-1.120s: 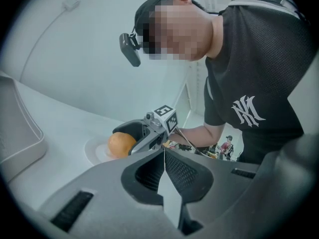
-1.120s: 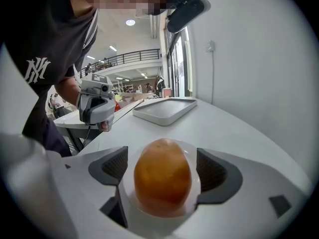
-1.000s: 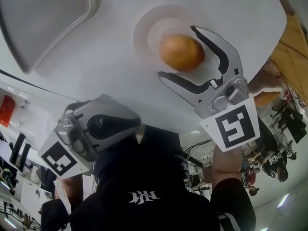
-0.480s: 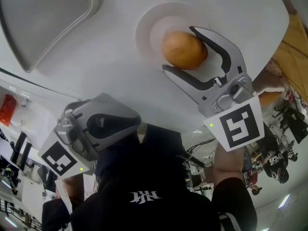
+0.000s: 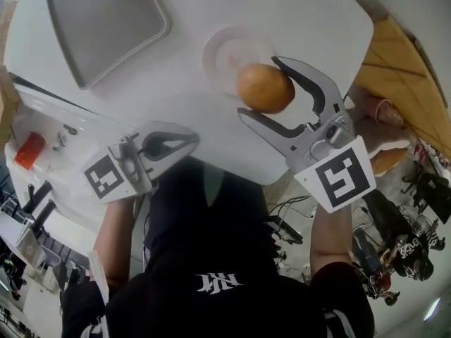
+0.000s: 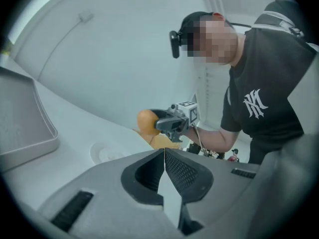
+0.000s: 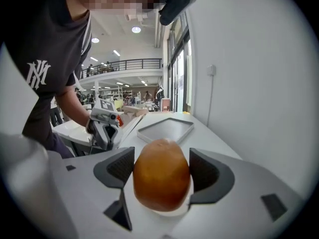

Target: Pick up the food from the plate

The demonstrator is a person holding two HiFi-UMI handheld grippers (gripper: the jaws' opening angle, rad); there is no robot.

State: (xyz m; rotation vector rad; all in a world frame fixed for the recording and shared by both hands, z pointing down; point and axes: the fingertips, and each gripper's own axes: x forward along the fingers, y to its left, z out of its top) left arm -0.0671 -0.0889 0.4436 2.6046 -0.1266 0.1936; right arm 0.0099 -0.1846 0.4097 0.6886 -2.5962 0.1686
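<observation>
Grey plastic forms a shallow tray [image 5: 106,23] with a raised rim, which fills the far left corner of the white table [image 5: 183,90] in the head view. Its sides run close along the table's left and far edges. Off the table's left edge, a small red object [image 5: 29,150] lies on a lower white bench.

A broad strip of bare tabletop runs from the tray's near rim down to the table's near edge. The left gripper [image 5: 190,141] sits at that edge, pointing right with its tips over the tabletop. Its own view shows the jaws pressed together with nothing between them.

Right of the tray, across a clear gap, the white plate [image 5: 224,48] stands well inside the table with bare surface all round its rim.

The bun [image 5: 266,89], round and golden brown, is off the plate. From above it overlaps the plate's near right rim, and the left gripper view shows it in the air above the tabletop. The right gripper [image 5: 259,86] holds it. Its jaws have just closed in and stand fairly wide, with one pad pressed against each side of the bun.

Farther right the table is bare up to its rounded right edge. A tan surface [image 5: 402,55] lies beyond and below that edge.
</observation>
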